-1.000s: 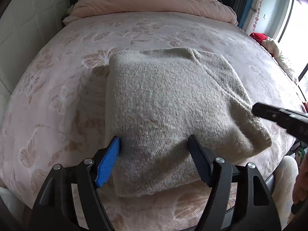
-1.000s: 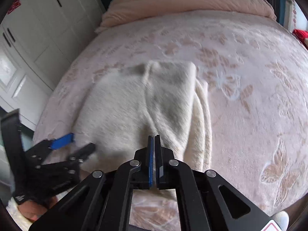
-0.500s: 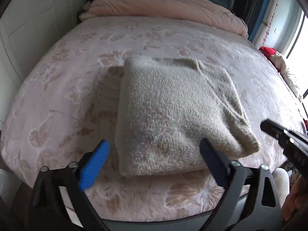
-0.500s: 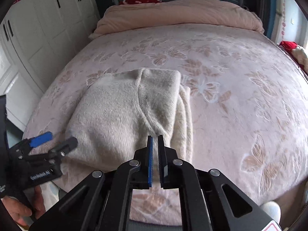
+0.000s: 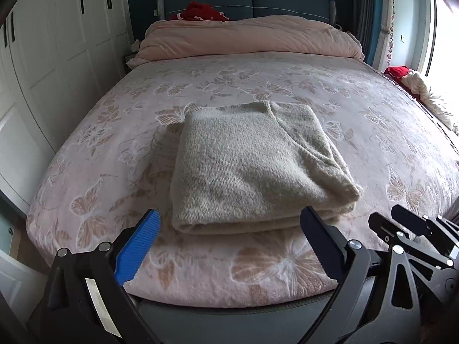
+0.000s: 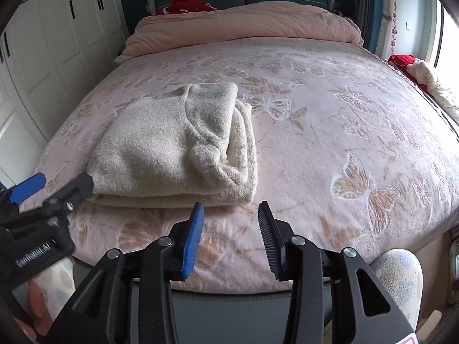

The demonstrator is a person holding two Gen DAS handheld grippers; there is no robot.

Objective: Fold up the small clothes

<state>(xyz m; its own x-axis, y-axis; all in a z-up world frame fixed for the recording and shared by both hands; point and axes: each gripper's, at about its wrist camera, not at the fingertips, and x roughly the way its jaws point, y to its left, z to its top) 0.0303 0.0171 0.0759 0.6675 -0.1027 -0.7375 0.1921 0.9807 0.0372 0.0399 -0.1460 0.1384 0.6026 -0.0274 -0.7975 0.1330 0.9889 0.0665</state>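
Observation:
A cream knitted sweater lies folded into a thick rectangle on the pink butterfly-print bed, near the foot edge; it also shows in the right wrist view. My left gripper is open and empty, held back over the foot edge just short of the sweater. It shows in the right wrist view at the left. My right gripper is open and empty, in front of the sweater's right corner. It shows in the left wrist view at the lower right.
A rolled pink duvet lies at the head of the bed with red fabric behind it. White wardrobes stand on the left. Red and white clothes lie at the right by the window.
Both grippers have pulled back from the sweater toward the foot of the bed. My right gripper has gone from shut to open. The sweater stays folded in place.

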